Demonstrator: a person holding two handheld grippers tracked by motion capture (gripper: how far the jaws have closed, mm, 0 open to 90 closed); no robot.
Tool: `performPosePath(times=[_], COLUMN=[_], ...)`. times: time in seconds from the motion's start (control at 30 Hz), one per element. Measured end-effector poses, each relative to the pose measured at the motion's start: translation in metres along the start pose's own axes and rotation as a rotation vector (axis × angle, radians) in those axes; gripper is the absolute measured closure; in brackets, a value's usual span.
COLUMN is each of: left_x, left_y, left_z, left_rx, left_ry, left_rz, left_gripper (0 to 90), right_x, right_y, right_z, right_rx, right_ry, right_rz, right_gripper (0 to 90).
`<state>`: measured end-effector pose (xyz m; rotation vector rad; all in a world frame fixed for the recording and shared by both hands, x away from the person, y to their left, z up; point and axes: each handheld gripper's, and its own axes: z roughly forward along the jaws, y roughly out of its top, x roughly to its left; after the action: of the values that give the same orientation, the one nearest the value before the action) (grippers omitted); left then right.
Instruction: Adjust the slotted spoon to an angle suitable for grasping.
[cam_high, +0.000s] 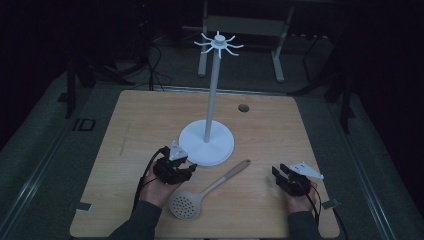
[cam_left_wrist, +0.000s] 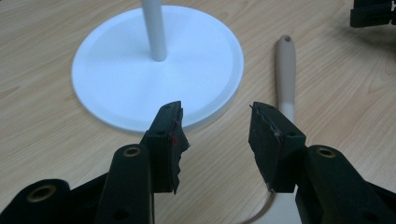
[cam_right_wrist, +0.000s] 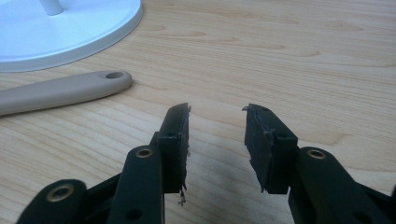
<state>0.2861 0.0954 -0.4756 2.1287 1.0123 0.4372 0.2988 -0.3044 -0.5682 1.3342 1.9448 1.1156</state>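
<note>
Wooden table (cam_high: 125, 130) under dim light holds a white stand (cam_high: 206, 141) at centre. Near it lies my skimmer (cam_high: 200, 192), between my left gripper (cam_high: 186, 169) and right gripper (cam_high: 280, 175), both released.

White stand (cam_high: 206, 142), beige perforated skimmer (cam_high: 208, 189), seemingly light woodgrain table (cam_high: 125, 135), black jaws

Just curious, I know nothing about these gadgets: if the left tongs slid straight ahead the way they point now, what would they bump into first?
Probably the white stand base: its rim lies just ahead of the open left tongs. The beige spoon handle runs alongside, by the tongs' far side.
</note>
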Motion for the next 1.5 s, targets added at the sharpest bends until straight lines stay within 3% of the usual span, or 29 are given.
performPosePath(times=[0.93, 1.3, 1.5], left_x=[-0.028, -0.043, -0.05], left_y=[0.03, 0.034, 0.033], left_z=[0.053, 0.078, 0.093], left_rx=[0.118, 0.203, 0.276], left_ry=[-0.061, -0.091, -0.117], left_rz=[0.083, 0.13, 0.164], left_gripper=[55.7, 56.2, 58.2], right_x=[-0.001, -0.001, -0.001], right_y=[0.0, 0.0, 0.0], right_z=[0.0, 0.0, 0.0], right_rx=[0.0, -0.002, -0.002], right_ry=[0.004, 0.006, 0.007], right_rz=[0.007, 0.01, 0.012], right_gripper=[59.0, 58.8, 58.6])
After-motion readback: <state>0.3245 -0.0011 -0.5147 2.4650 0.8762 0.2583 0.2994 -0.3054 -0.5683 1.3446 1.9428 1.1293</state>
